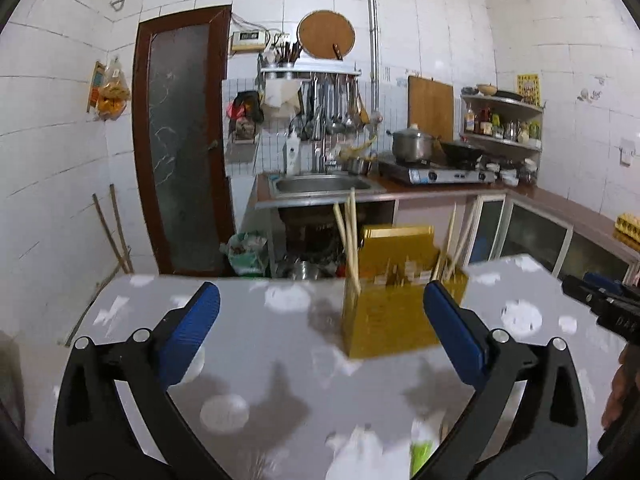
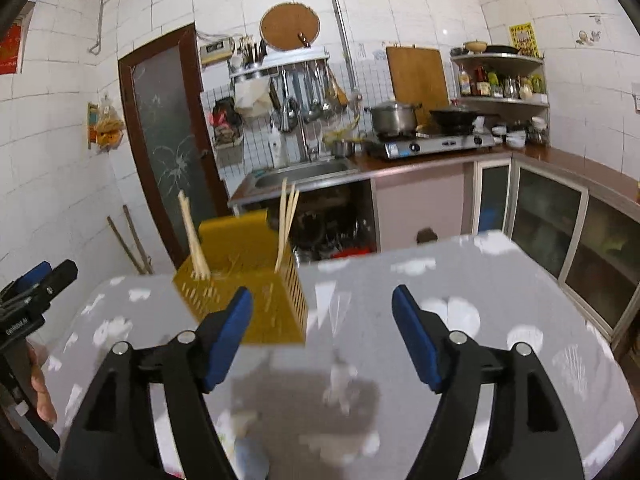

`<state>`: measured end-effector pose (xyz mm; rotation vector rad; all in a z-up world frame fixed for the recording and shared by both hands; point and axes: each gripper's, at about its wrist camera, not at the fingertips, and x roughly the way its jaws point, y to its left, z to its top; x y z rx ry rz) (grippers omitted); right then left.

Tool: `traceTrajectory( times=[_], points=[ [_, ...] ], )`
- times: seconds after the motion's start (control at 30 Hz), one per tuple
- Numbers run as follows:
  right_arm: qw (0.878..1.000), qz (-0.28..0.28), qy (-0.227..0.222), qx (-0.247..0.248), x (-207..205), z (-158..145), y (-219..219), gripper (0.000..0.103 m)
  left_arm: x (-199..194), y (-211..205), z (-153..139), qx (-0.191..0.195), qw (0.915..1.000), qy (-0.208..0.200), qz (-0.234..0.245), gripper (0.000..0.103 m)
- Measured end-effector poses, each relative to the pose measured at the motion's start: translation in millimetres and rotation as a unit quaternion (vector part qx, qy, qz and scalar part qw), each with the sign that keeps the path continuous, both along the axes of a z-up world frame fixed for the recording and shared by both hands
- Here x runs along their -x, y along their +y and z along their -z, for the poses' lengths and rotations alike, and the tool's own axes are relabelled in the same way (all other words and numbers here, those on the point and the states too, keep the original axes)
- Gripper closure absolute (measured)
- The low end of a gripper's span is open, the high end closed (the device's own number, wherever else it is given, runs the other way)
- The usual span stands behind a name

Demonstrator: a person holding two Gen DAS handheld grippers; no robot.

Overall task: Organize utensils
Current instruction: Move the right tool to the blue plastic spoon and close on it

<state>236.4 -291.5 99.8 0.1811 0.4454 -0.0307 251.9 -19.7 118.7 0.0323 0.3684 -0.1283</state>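
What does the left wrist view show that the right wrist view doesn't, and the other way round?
Only the left wrist view: the left gripper head-on, fingers wide apart and empty, a green scrap at the near table edge, and yellow egg trays on the counter.

Only the right wrist view: the right gripper head-on, open and empty, and a red poster on the wall.

Both: the yellow utensil holder with chopsticks upright on the patterned table, plus the sink.

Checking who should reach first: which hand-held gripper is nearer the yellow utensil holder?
Left, narrowly. The yellow utensil holder sits just ahead between the left hand-held gripper's open fingers; it lies ahead-left of the right hand-held gripper.
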Motion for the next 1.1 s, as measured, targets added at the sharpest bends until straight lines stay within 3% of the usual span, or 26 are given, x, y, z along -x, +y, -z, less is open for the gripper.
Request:
traceTrajectory(
  times=[0.27, 0.5, 0.67, 0.83, 1.1],
  points=[
    [0.999, -0.024, 0.027, 0.02, 35.3, 29.9, 23.9, 0.023, 18.6, 21.8, 55.1, 0.033, 0.9951, 0.093, 0.0, 0.005],
    [0.994, -0.046, 0.096, 0.03, 33.7, 87.2, 37.1, 0.023, 24.6, 15.5, 100.2, -0.012, 0.992, 0.125, -0.003, 0.005],
    [0.99, -0.043, 0.124, 0.042, 31.7, 111.1, 44.2, 0.023, 22.3, 9.9, 128.9, -0.015, 0.9878, 0.155, -0.008, 0.005],
    [0.989, -0.047, 0.133, 0.049, 33.0, 115.1, 48.8, 0.023, 18.9, 4.4, 140.1, -0.043, 0.9859, 0.161, -0.017, 0.005],
    [0.971, -0.086, 0.204, 0.09, 13.2, 125.8, 81.0, 0.023, 14.8, -3.0, 144.1, -0.051, 0.9828, 0.178, -0.005, 0.005]
  ],
)
